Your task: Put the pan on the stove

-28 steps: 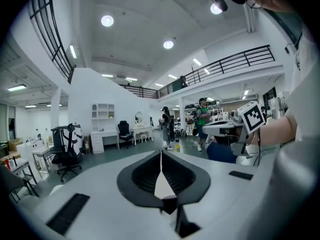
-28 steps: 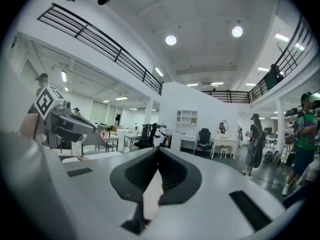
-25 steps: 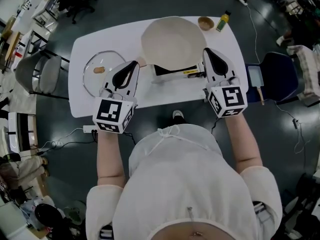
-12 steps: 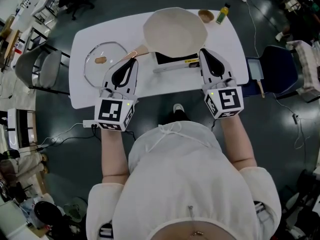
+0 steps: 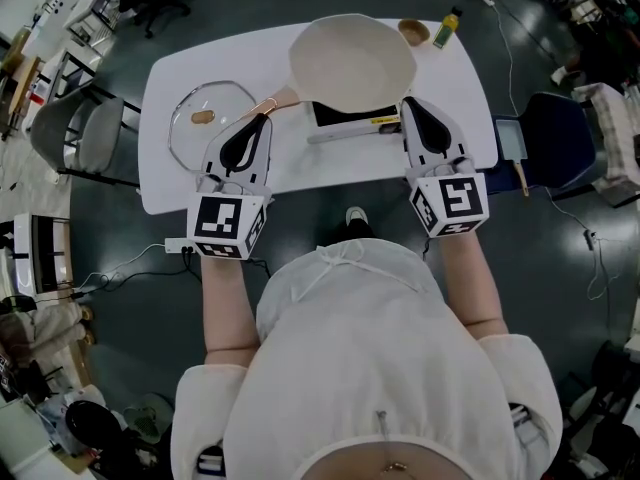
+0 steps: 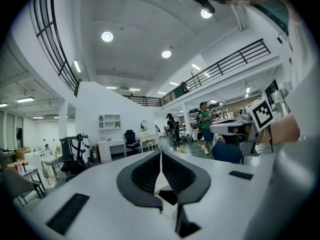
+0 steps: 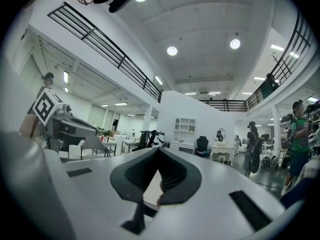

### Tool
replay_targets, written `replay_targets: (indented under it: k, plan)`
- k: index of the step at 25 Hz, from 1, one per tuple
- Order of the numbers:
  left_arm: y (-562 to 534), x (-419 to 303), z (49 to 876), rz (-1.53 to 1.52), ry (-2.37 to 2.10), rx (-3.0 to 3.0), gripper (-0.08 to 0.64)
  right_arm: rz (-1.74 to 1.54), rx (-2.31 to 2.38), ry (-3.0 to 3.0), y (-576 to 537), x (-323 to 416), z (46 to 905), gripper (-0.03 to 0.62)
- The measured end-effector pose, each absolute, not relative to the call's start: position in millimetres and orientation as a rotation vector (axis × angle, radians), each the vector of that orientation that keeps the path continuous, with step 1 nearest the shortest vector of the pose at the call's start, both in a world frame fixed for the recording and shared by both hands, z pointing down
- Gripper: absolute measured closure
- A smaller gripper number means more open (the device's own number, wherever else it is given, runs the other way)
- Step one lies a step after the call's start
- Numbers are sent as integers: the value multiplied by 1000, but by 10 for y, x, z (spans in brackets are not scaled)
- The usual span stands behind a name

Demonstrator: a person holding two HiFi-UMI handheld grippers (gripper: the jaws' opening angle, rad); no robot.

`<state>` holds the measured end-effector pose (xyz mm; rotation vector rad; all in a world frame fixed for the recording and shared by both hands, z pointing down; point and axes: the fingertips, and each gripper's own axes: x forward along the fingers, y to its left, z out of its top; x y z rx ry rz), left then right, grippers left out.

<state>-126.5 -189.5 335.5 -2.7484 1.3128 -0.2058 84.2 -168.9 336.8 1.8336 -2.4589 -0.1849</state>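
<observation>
The cream pan point(image 5: 350, 60) sits over the black stove point(image 5: 340, 116) at the far middle of the white table point(image 5: 175, 193). Its copper-coloured handle point(image 5: 280, 100) points toward the near left. My left gripper point(image 5: 262, 118) is shut, with its tip right at the handle's end; I cannot tell if they touch. My right gripper point(image 5: 409, 104) is shut too, just short of the pan's right rim. In the left gripper view the left gripper point(image 6: 160, 154) has its jaws meeting with nothing clamped. The right gripper point(image 7: 158, 150) looks the same in the right gripper view.
A glass lid point(image 5: 205, 126) lies on the table's left part. A small bowl point(image 5: 412, 31) and a bottle point(image 5: 445, 30) stand at the far right corner. A grey chair point(image 5: 85, 143) stands left of the table, a blue one point(image 5: 555, 148) right.
Both grippers have drawn back from the pan toward the person. More of the handle now shows beyond the left gripper's tip. The pan stays over the stove.
</observation>
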Motion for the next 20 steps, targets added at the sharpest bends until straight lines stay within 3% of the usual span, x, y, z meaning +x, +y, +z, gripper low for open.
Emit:
replay_targets:
  k: [20]
  plan:
    - [-1903, -1214, 3498, -252, 1329, -2763, 531, -129, 1829, -2463, -1710, 916, 3533, 592]
